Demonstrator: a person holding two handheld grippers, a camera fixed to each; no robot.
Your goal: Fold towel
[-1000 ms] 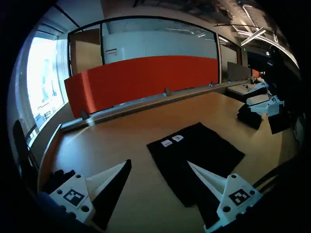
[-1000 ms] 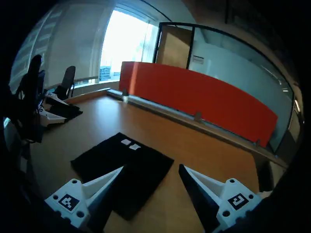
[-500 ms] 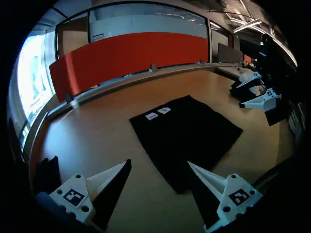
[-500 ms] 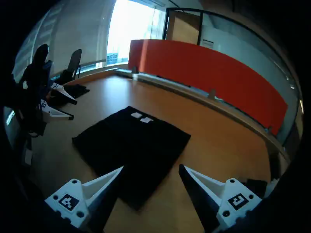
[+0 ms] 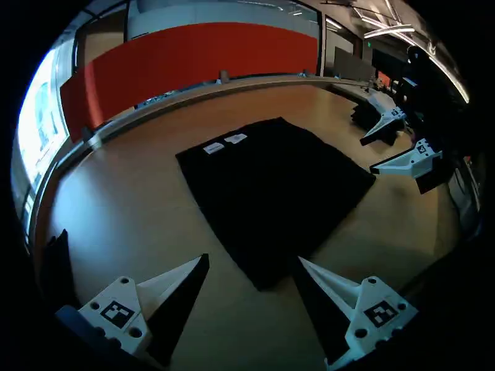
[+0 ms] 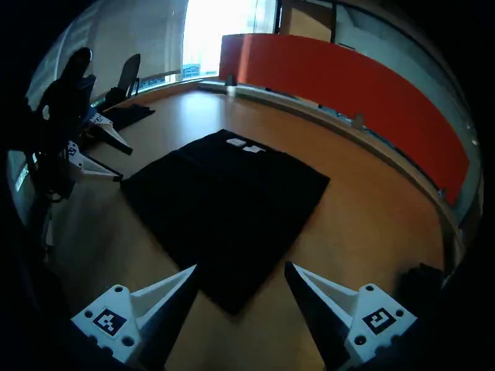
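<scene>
While your left gripper (image 5: 252,258) and right gripper (image 6: 241,266) hang spread wide, grasping nothing, the black towel (image 5: 272,185) lies flat on the wooden table (image 5: 124,185), one corner pointing at you, white labels (image 5: 224,143) far; it looks nearly square, long axis unclear.

The towel (image 5: 272,185) lies flat on the table (image 5: 124,198). Two tags (image 5: 224,143) lie side by side on the towel, at its far edge. A partition (image 5: 185,55) stands behind the towel, along the table's far edge.

The left gripper (image 5: 252,258) is before the towel, at one near corner. The right gripper (image 6: 241,266) is before the towel, at another near corner. In the left gripper view, the right gripper is right of the towel. In the right gripper view, the left gripper is left of the towel. A chair (image 6: 128,73) stands behind and left of it.
</scene>
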